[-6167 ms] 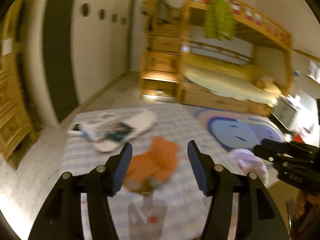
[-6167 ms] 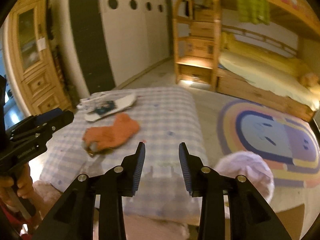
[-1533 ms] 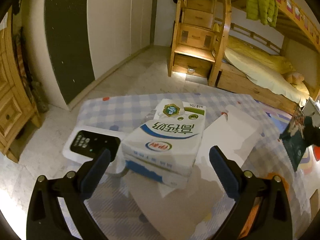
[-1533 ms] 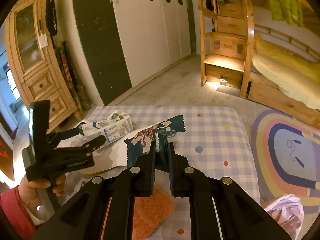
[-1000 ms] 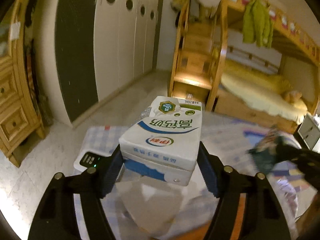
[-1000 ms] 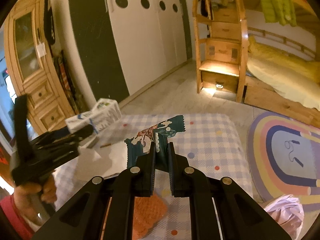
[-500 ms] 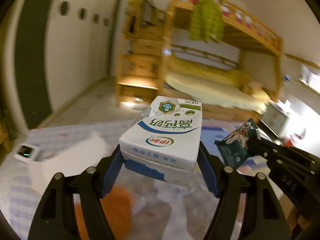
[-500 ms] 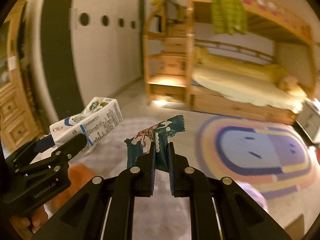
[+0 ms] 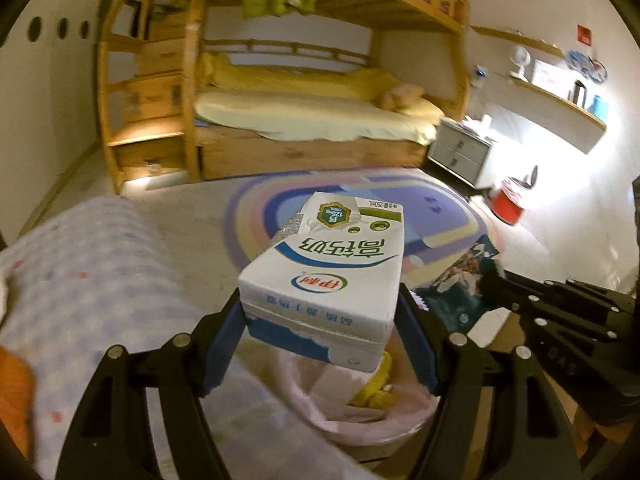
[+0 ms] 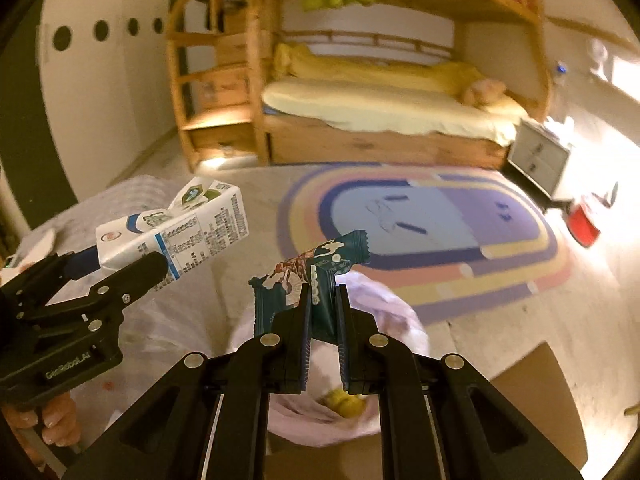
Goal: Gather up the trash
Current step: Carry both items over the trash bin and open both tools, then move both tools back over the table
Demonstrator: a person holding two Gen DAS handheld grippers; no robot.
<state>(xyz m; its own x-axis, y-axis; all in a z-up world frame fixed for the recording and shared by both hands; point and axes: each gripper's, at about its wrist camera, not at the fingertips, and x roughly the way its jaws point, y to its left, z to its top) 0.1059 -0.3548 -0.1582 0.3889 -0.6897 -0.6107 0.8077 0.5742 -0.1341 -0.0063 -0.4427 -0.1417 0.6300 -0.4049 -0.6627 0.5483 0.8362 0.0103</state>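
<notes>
Both hands carried trash above the bag.
The left gripper (image 9: 320, 344) clasped a boxy milk carton (image 9: 326, 276); the right gripper (image 10: 323, 340) pinched a crinkly wrapper (image 10: 308, 276) over the thin pink bag (image 9: 360, 420).

Warm dim light; right-side window glare; blurred, fisheye-warped edges

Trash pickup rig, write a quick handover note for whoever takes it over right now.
Left gripper: clamped on the milk carton, held above the trash bag.
Right gripper: shut on the teal snack wrapper, also over the bag.
Bag: pink liner, open, yellow scraps inside.
Done: both items are up and over the bag.
Left: release both into the bag; an orange cloth lies on the checked cover, possibly next.
</notes>
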